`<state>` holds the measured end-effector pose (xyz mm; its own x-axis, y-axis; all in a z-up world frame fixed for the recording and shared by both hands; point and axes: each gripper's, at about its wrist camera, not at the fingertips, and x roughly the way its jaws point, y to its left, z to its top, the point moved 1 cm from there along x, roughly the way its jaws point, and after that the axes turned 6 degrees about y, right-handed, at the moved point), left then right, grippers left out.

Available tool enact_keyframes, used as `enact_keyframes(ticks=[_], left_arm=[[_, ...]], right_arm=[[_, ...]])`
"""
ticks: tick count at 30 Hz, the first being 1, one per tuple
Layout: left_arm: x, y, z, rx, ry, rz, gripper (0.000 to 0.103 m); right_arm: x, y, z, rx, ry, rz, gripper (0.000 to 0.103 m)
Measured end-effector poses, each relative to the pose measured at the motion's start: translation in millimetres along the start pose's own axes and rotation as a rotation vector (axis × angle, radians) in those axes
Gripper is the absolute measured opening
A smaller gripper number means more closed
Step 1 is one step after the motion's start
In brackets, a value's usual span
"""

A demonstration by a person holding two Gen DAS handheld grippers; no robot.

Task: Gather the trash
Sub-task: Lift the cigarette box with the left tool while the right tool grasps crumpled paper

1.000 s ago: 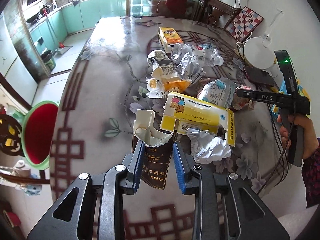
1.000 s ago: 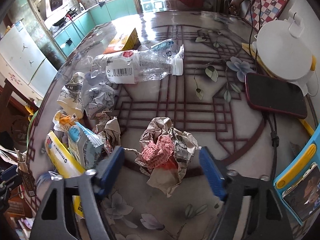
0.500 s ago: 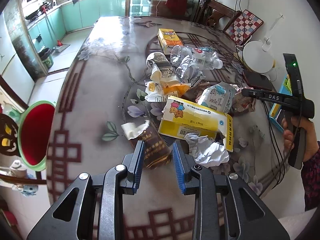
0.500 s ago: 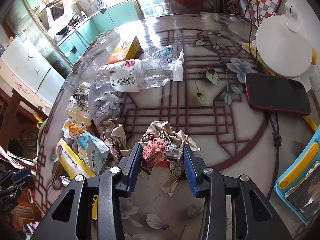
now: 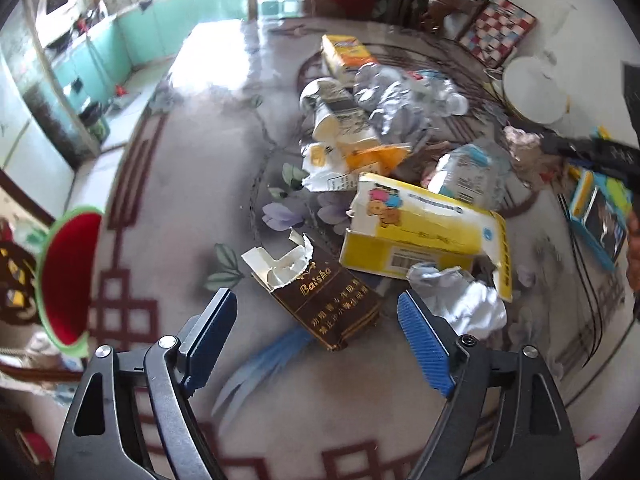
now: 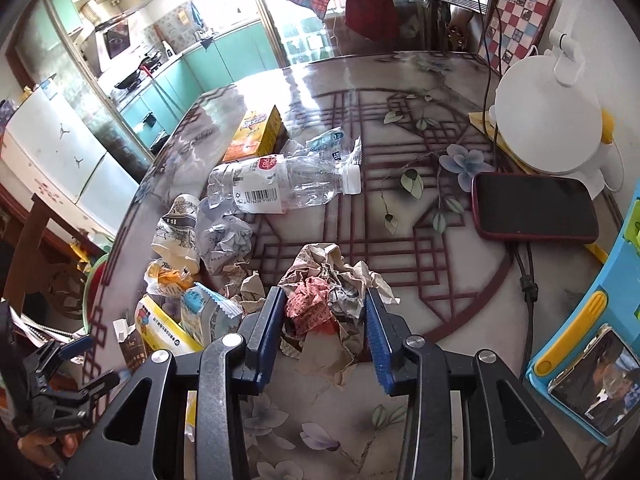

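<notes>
Left wrist view: the left tongs (image 5: 316, 328) have just been opening and now stand wide apart. The brown cigarette pack (image 5: 320, 294), clamped a second ago, lies released on the table (image 5: 168, 184), between the blue pads but clear of both. It rests just beside the yellow carton (image 5: 424, 232) and a white paper ball (image 5: 464, 300), at the near edge of the trash pile. This reads as a drop-off, gathering litter into one heap.

Right wrist view: the right tongs (image 6: 326, 328) have closed in from a wider stance and are clamped on a crumpled paper wad (image 6: 324, 304), both pads pressing its sides. The wad appears slightly lifted off the table, near a clear plastic bottle (image 6: 280, 184). The phone (image 6: 532, 208) lies well apart and is not trash.
</notes>
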<state>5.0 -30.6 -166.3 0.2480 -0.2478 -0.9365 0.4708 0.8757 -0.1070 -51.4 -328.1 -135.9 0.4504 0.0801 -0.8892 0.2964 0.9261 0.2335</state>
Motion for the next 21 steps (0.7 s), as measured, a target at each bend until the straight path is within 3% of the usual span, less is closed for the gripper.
enact_keyframes(ticks=[2,4,6,9,10,11,13,21], left_arm=[[22,8,5,-0.094,0.122,-0.021,0.083],[37,15,6,-0.202,0.195,-0.121,0.083],[43,16,8,-0.257,0.188,-0.159,0.083],[48,15,14,-0.259,0.152,-0.098,0.082],[49,14,16,-0.249,0.15,-0.081,0.076],[48,13,18,-0.241,0.147,-0.077,0.054],[47,15,19,-0.243,0.159,-0.096,0.043],[9,27,13,-0.196,0.04,-0.037,0.042]], right_arm=[[0,2,-2,0.002,0.003,0.003,0.038],[-1,3,-3,0.004,0.003,0.007,0.038],[-1,4,-6,0.004,0.004,0.008,0.038],[-1,6,-8,0.01,0.01,0.012,0.038],[-1,7,-9,0.012,0.012,0.013,0.038],[-2,8,-9,0.013,0.011,0.013,0.038],[-7,13,-10,0.009,0.001,0.012,0.038],[-45,56,2,-0.044,-0.114,0.039,0.038]])
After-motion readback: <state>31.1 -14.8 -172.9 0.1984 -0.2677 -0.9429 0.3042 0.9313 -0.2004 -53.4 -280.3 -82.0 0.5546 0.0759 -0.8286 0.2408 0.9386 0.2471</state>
